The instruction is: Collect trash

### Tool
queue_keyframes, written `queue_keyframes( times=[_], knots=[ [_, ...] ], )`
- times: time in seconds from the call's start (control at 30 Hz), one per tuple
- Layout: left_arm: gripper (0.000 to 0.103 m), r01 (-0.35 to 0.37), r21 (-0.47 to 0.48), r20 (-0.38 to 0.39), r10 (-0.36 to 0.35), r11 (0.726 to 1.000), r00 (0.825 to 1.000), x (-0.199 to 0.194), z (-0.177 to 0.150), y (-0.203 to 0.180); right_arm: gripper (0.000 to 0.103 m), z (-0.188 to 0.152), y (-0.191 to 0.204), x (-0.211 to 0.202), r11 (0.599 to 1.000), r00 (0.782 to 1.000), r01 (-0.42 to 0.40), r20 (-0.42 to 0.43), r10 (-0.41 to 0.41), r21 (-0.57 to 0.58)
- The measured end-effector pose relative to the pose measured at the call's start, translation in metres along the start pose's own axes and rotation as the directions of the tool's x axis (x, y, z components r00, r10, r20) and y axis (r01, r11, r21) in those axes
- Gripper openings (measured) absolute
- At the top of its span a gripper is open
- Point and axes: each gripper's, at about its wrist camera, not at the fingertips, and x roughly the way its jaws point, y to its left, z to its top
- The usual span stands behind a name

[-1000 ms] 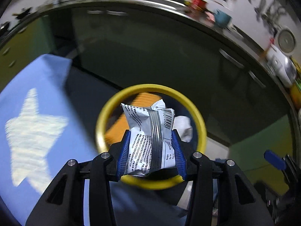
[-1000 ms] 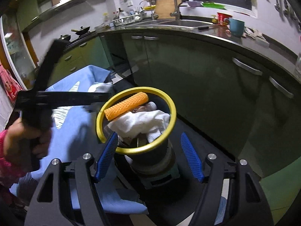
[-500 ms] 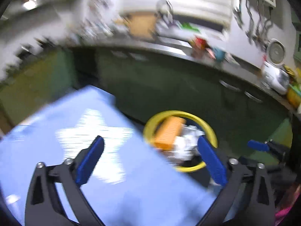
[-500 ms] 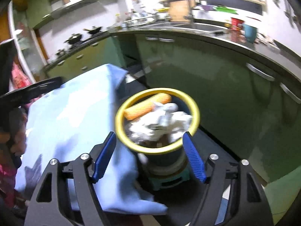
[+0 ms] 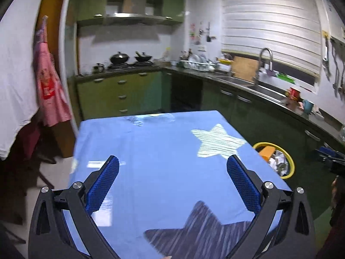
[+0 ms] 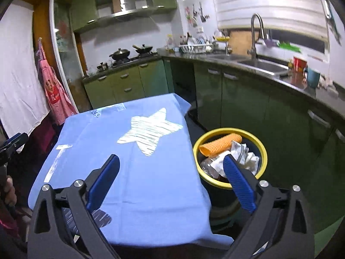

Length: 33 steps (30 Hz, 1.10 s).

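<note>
A: What is the surface?
B: A table under a blue cloth (image 5: 155,151) with a pale striped star (image 5: 217,141) and a dark striped star (image 5: 202,231) printed on it. The cloth top is bare.

A: And the room?
B: A kitchen with green cabinets (image 6: 129,79), two woks on the stove (image 6: 129,54), a sink (image 6: 261,63) with a tall tap below a white blind, a teal mug (image 6: 312,76) on the dark counter, and a pink apron (image 5: 48,82) hanging at the left.

A: Where is the trash?
B: In the bin (image 6: 262,151), dark with a yellow rim, on the floor just beside the table's right edge. An orange ridged roll (image 6: 220,144) lies across the top; beside it are a crumpled silver-white wrapper (image 6: 239,149) and white paper.

A: The grippers?
B: The left gripper (image 5: 171,173) is over the cloth, jaws spread wide, nothing between them. The right gripper (image 6: 171,171) has just been opening further; its jaws are also wide apart and empty, the right finger (image 6: 237,181) overlapping the bin in its view.
</note>
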Motion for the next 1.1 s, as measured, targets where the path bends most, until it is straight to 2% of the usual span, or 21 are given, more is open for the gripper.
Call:
queue_keyframes(
  times=[0.17,0.27,0.47,1.1],
  knots=[
    [0.098,-0.034,-0.028,0.065,0.036,0.999,0.997,-0.037,-0.006,0.016,0.093,0.0,0.012,-0.022,0.999,0.999,0.022,0.05,-0.02,-0.024],
    [0.098,-0.047,-0.023,0.077,0.049,0.999,0.996,-0.052,-0.008,0.021,0.093,-0.001,0.015,-0.029,0.999,0.998,0.019,0.059,-0.018,-0.027],
    [0.098,-0.059,-0.019,0.078,0.06,0.998,0.995,-0.057,-0.008,0.008,0.093,-0.004,0.017,-0.035,0.999,0.998,0.025,0.063,-0.023,-0.033],
    [0.098,-0.063,-0.023,0.066,0.064,0.998,0.996,-0.049,-0.007,0.006,0.094,-0.004,0.014,-0.038,0.999,0.997,0.036,0.066,-0.033,-0.034]
  ],
)
